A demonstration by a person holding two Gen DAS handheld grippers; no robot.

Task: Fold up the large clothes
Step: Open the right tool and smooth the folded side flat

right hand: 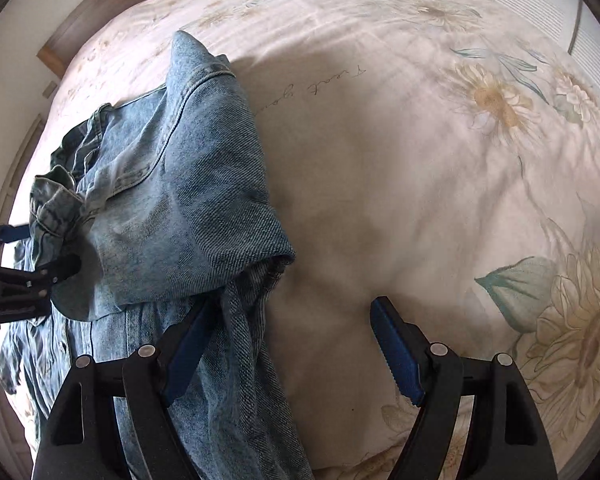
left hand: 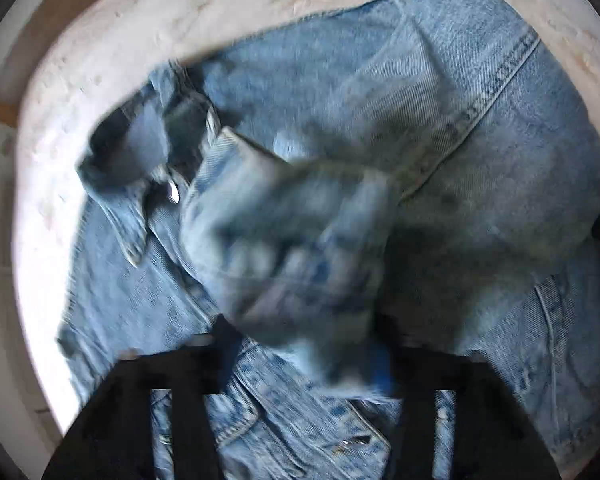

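We are mid-fold on the denim jacket (right hand: 188, 184) lying on the left of the bed (right hand: 400, 160), our left gripper (left hand: 300, 344) pinching its sleeve cuff (left hand: 284, 248) while our right gripper (right hand: 288, 344) hangs spread and empty, so next we should lay that sleeve flat across the body.

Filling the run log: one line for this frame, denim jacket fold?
stage: sleeve fold | left gripper: shut on denim jacket sleeve | right gripper: open, straddling jacket edge | surface: floral bedspread
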